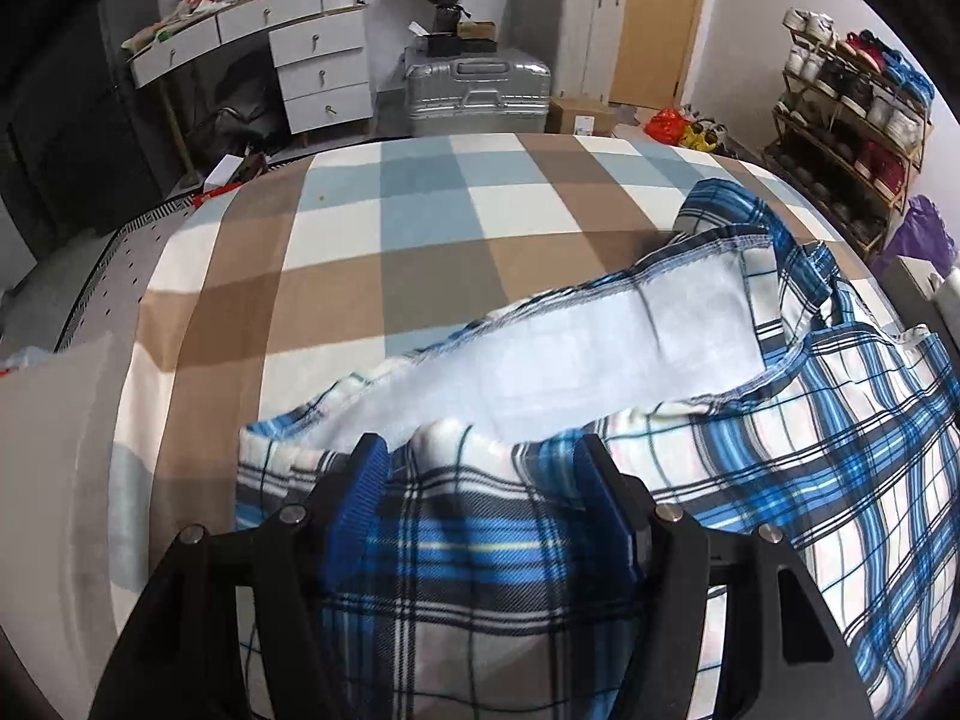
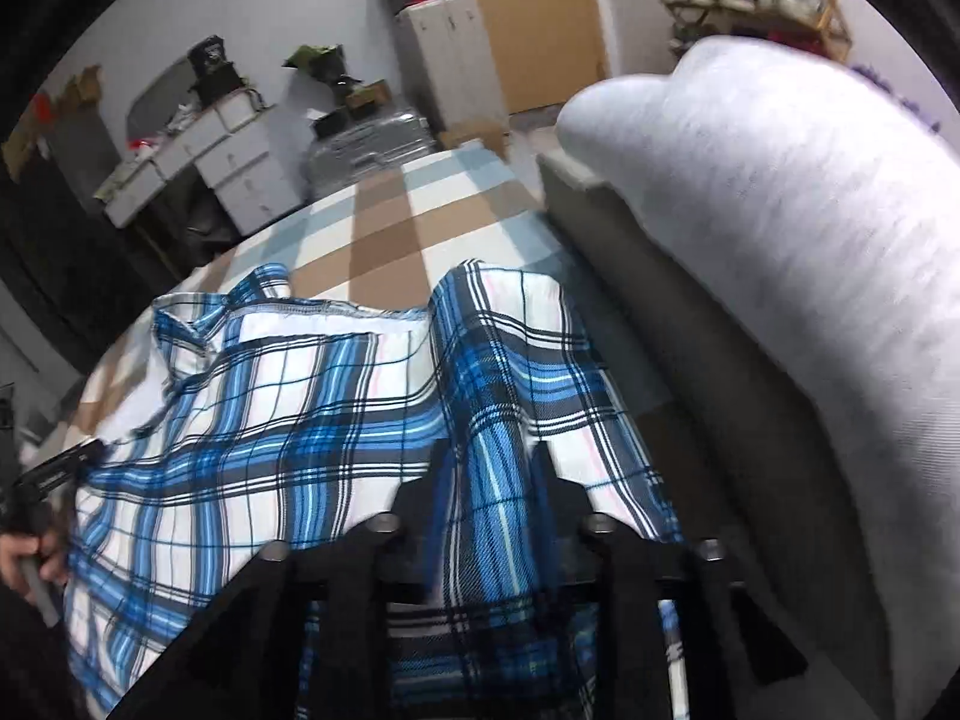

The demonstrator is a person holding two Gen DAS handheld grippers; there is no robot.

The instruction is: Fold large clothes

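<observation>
- Left wrist view: my left claw [image 1: 480,468] has its blue pads on either side of a bunched fold of the plaid shirt [image 1: 780,480]. The fingers stand fairly wide, but cloth fills the gap, so I judge it is gripping the shirt. The shirt lies on the checked bed [image 1: 390,228], its pale inside turned up along one edge, the collar toward the far right.
- Right wrist view: my right claw [image 2: 480,480] is pinched on another ridge of the shirt near the bed's edge, beside a grey pillow [image 2: 780,228]. The other claw shows at the far left.
- Handling, as I judge it: the cloth is light, soft and floppy, so it will sag and crease between the claws. I would hold at seams or hems, keeping it taut.
</observation>
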